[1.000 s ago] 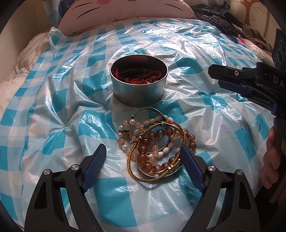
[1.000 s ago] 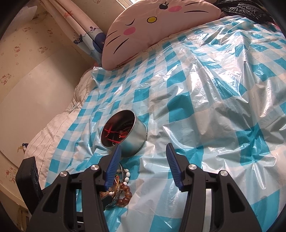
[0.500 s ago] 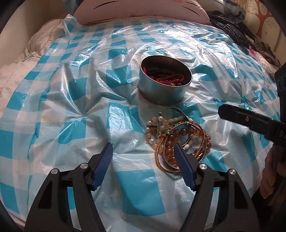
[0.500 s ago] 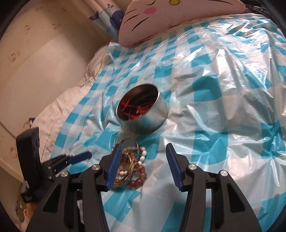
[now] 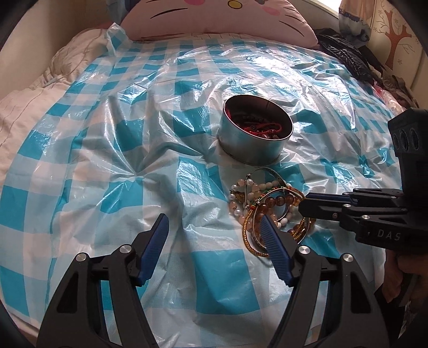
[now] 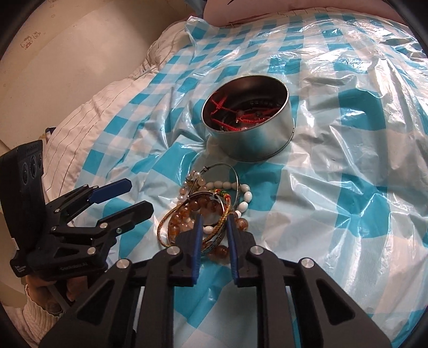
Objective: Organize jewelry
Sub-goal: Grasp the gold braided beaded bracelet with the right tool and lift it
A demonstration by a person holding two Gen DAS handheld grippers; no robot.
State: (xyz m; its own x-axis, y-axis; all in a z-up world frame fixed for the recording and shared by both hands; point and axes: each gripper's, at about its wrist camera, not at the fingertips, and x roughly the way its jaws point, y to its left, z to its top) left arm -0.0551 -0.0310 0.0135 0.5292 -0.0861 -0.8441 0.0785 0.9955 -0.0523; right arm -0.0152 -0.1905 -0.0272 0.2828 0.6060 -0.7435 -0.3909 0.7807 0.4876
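Observation:
A pile of bracelets (image 5: 270,211) lies on the blue-checked plastic sheet (image 5: 133,150): amber beads, white beads, a gold cord bangle and a metal bangle. It also shows in the right wrist view (image 6: 211,203). A round metal tin (image 5: 254,139) with red cord jewelry inside stands just behind the pile; it also shows in the right wrist view (image 6: 248,125). My left gripper (image 5: 214,227) is open, left of the pile and above the sheet. My right gripper (image 6: 214,222) is narrowed over the pile's near edge, its jaws on either side of bangles and beads, with a gap between them.
A pink cat-face pillow (image 5: 214,18) lies at the head of the bed. Dark clothing (image 5: 347,56) is heaped at the far right. A white quilt (image 6: 88,115) borders the sheet on the left, beside a cream wall.
My right gripper moved down onto the bracelet pile and its jaws narrowed. My left gripper drifted left and back, so the pile now lies at its right finger.

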